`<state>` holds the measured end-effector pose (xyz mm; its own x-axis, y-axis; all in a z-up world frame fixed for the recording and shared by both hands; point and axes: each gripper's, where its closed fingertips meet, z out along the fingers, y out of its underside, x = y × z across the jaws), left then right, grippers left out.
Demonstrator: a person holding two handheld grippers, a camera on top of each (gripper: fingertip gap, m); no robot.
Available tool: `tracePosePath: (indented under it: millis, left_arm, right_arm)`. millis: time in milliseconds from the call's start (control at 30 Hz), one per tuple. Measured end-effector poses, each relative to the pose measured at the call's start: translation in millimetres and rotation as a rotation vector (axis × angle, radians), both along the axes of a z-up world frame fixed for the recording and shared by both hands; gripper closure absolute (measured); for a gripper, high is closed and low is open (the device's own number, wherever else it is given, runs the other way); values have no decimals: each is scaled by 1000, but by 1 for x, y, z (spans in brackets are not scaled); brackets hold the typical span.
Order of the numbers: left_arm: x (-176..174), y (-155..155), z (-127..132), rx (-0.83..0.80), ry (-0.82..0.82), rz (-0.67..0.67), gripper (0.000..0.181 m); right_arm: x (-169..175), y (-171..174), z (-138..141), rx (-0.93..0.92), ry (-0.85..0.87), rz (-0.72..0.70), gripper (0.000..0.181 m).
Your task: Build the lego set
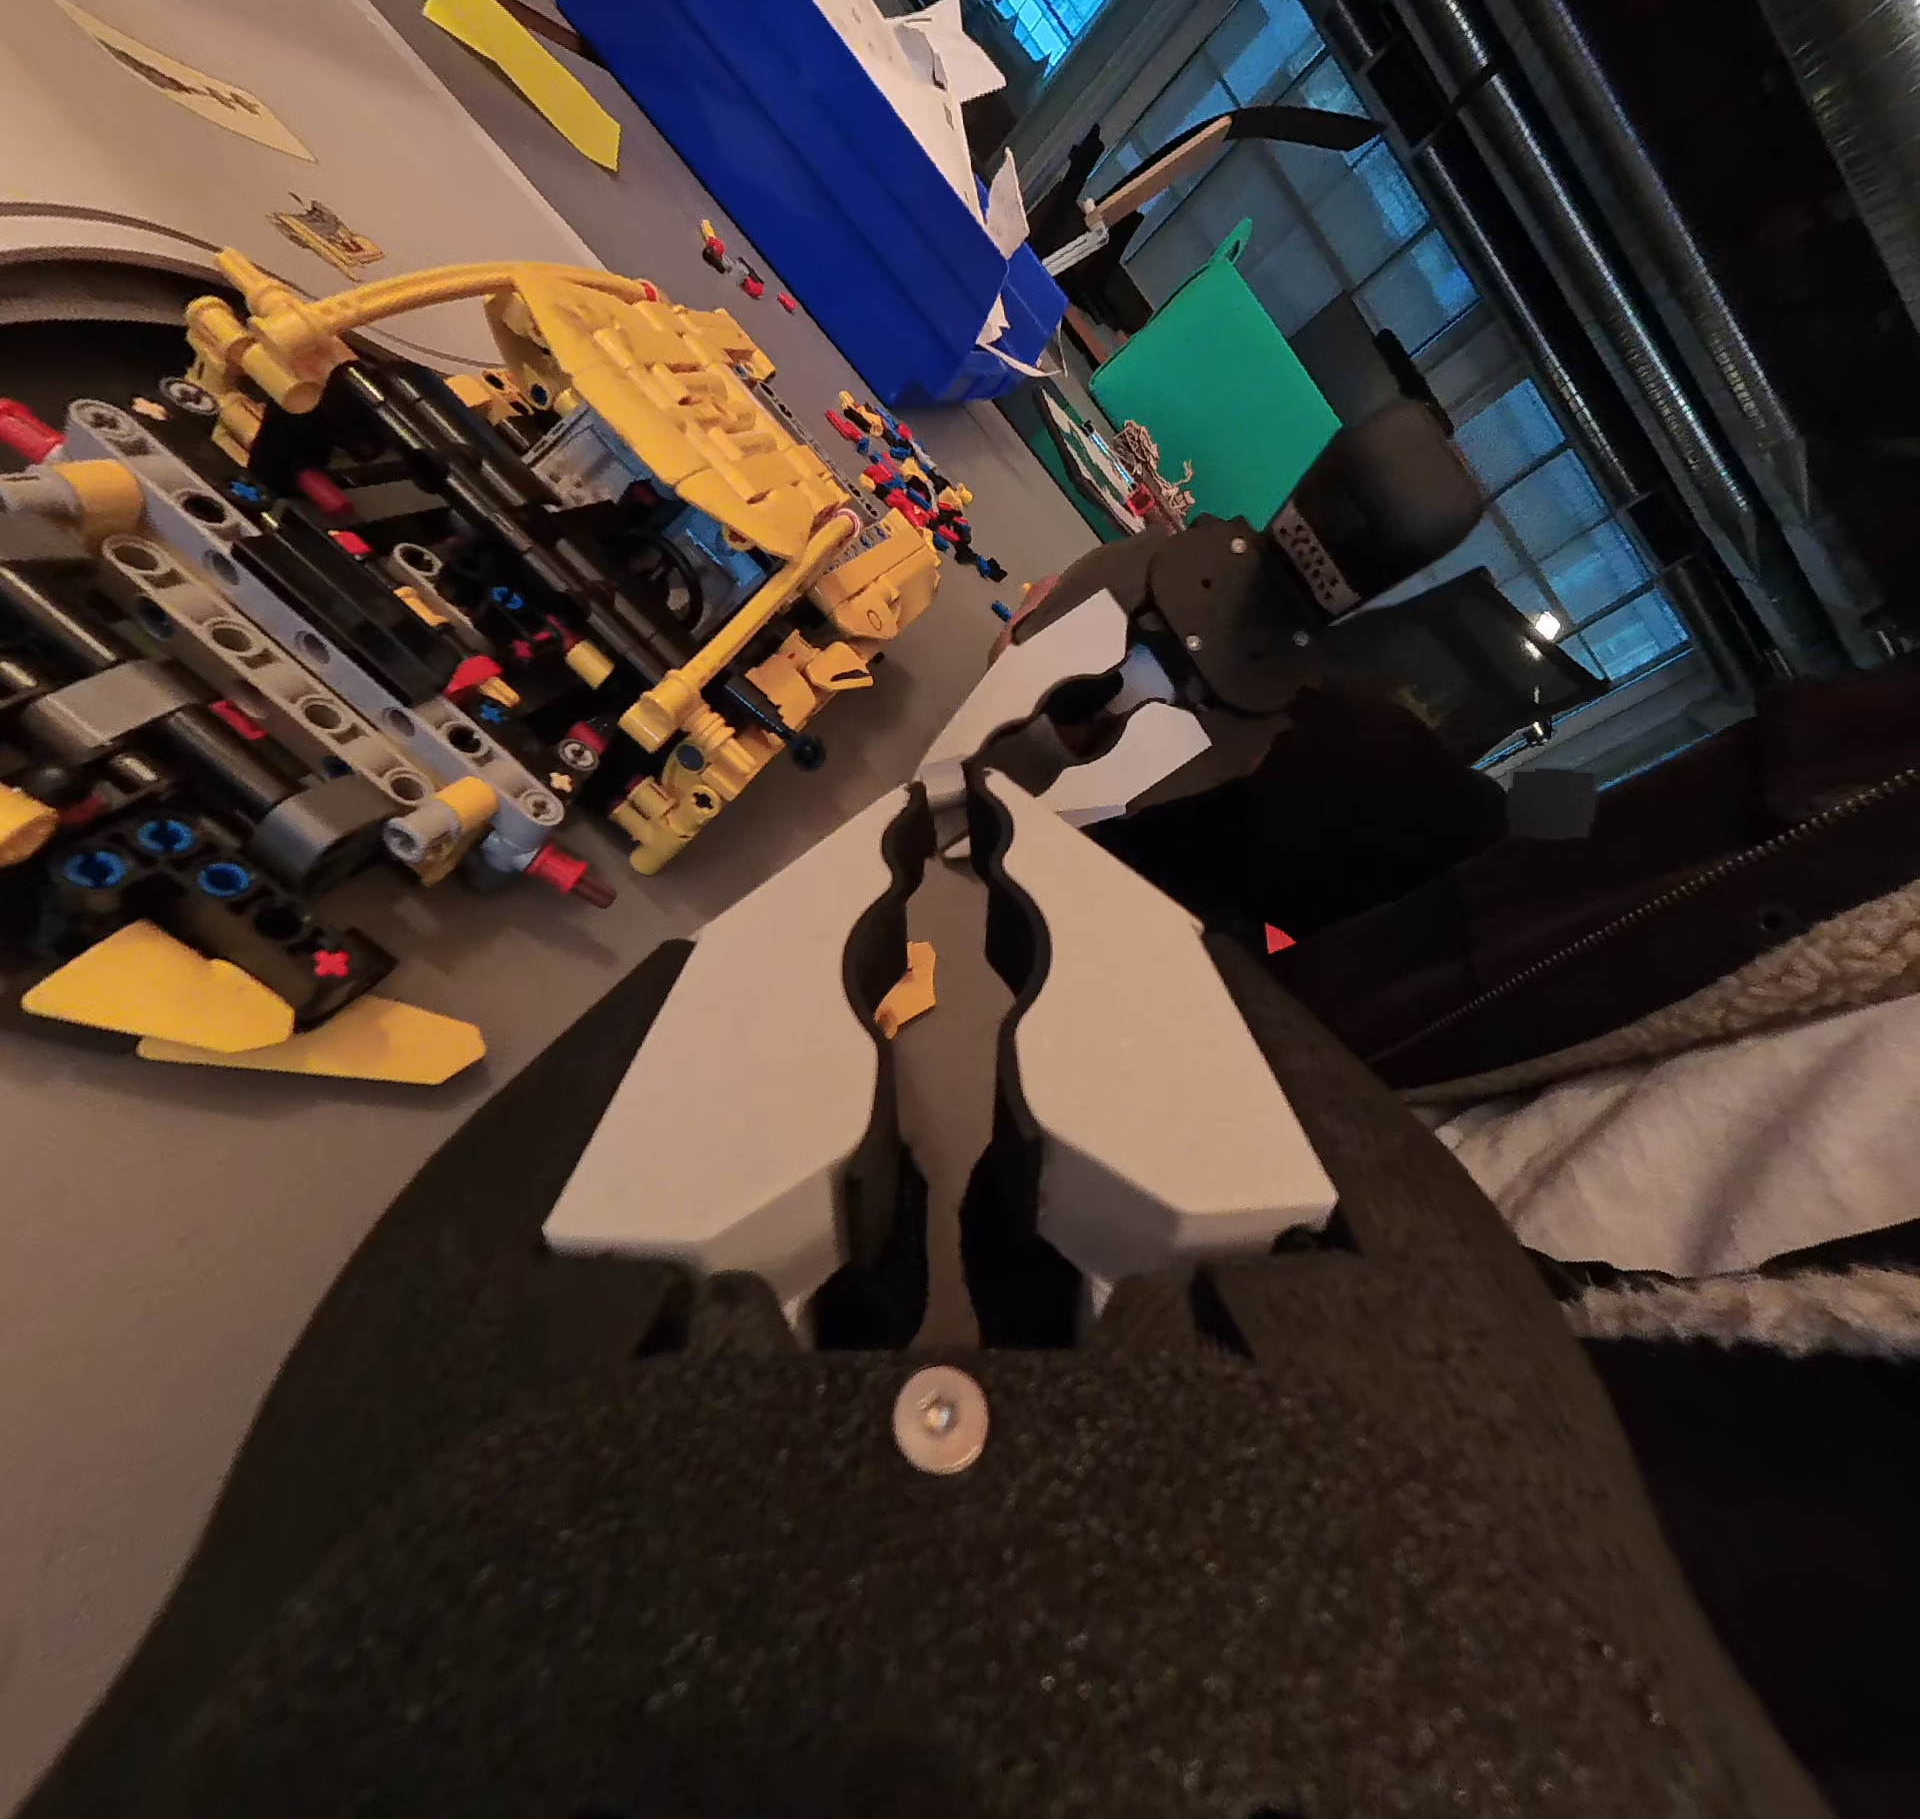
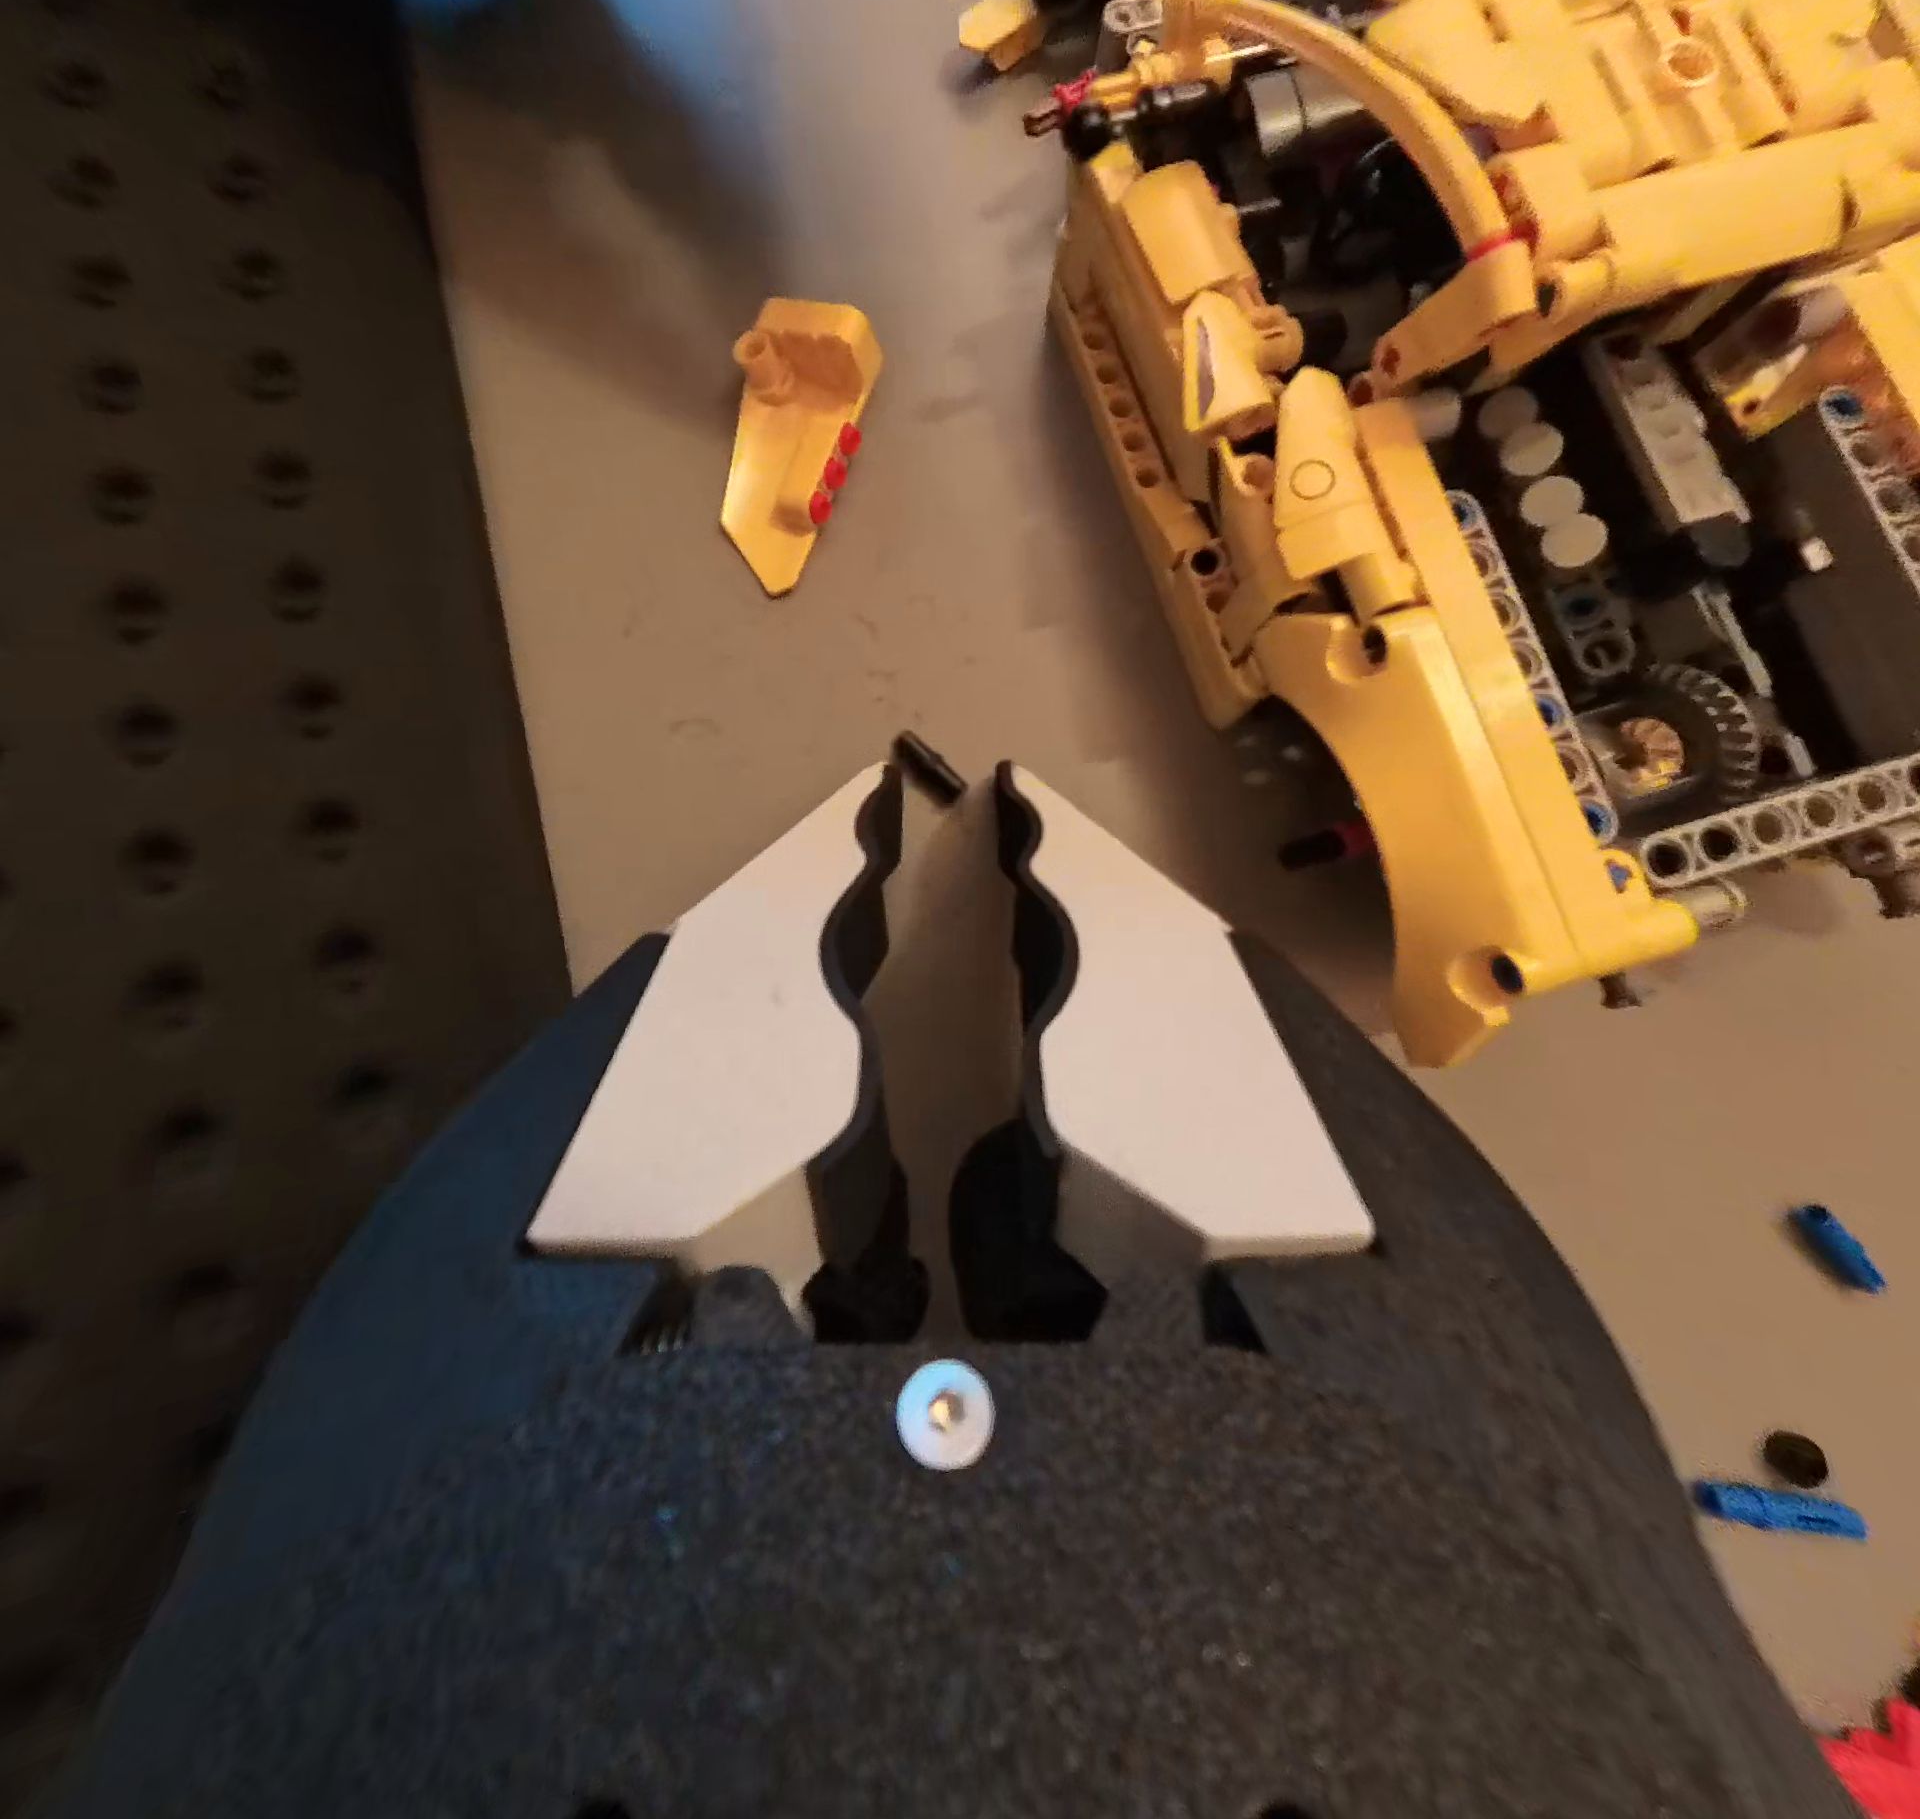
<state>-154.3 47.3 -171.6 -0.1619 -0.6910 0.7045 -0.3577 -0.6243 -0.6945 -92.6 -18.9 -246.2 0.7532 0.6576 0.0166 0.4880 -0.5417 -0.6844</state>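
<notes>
Lego car (image 1: 540,543), yellow and black, sits on the grey surface (image 1: 260,1250) and looks about half built. Its yellow roof and side panels are on, but the black and grey frame with blue pins still shows open, so I think a lot is left.

Loose parts wait nearby: a yellow wing piece with red pins (image 2: 795,439) lies apart from the car, and a heap of small pieces (image 1: 904,481) sits behind it. More blue pins (image 2: 1834,1244) lie off to one side.

Close to the car's side, the right gripper (image 2: 943,782) pinches a small black pin (image 2: 928,767) at its tips. Farther from the car, the left gripper (image 1: 940,808) has its fingers nearly pressed together on a small grey piece (image 1: 943,790), tip to tip with the other gripper.

A blue bin (image 1: 790,138) stands at the back.
</notes>
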Motion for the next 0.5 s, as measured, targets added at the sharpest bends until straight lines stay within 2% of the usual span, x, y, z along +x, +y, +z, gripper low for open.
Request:
tracePosePath:
  millis: [100, 333, 500]
  left_arm:
    - [-1, 1, 1, -4, -6, 3, 175]
    - [0, -2, 1, -17, -7, -14, 174]
    - [0, -1, 2, -17, -11, -10, 175]
  right_arm:
    - [3, -4, 0, -4, -17, 21, 170]
    - [-5, -3, 0, 35, -52, 57, 167]
    - [-12, -14, 0, -37, -13, 108, 177]
